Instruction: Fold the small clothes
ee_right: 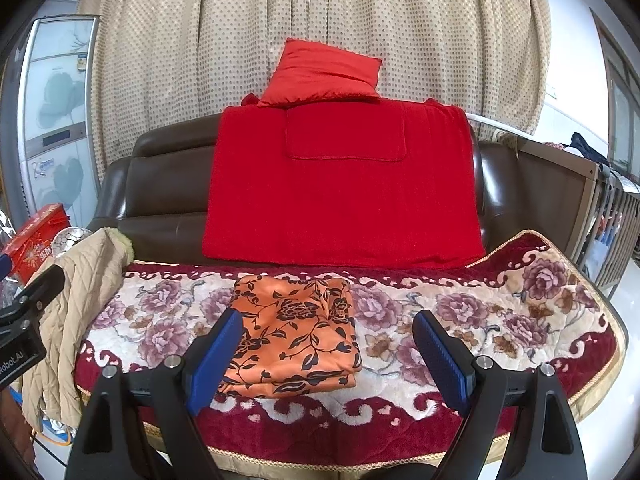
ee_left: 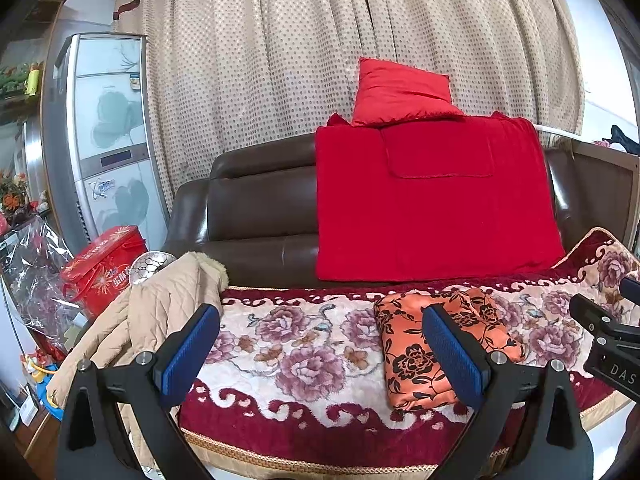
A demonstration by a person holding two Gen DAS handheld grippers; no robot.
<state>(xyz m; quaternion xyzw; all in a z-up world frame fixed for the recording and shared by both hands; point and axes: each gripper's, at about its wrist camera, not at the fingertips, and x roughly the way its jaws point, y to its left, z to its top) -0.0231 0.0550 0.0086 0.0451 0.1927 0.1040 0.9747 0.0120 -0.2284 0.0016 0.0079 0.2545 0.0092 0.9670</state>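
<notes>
Fingers (ee_right: 224,344) apart, above folded garment (ee_right: 296,336)

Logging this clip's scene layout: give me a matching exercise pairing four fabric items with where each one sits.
Items:
1. orange floral folded cloth
2. beige quilted jacket
3. small red pillow
4. large red blanket

Places:
A. draped down the sofa backrest
B. on top of the backrest, against the curtain
C. flat on the flowered seat cover
D. heaped on the seat's left end

Pairs: 1-C, 2-D, 3-B, 4-A
</notes>
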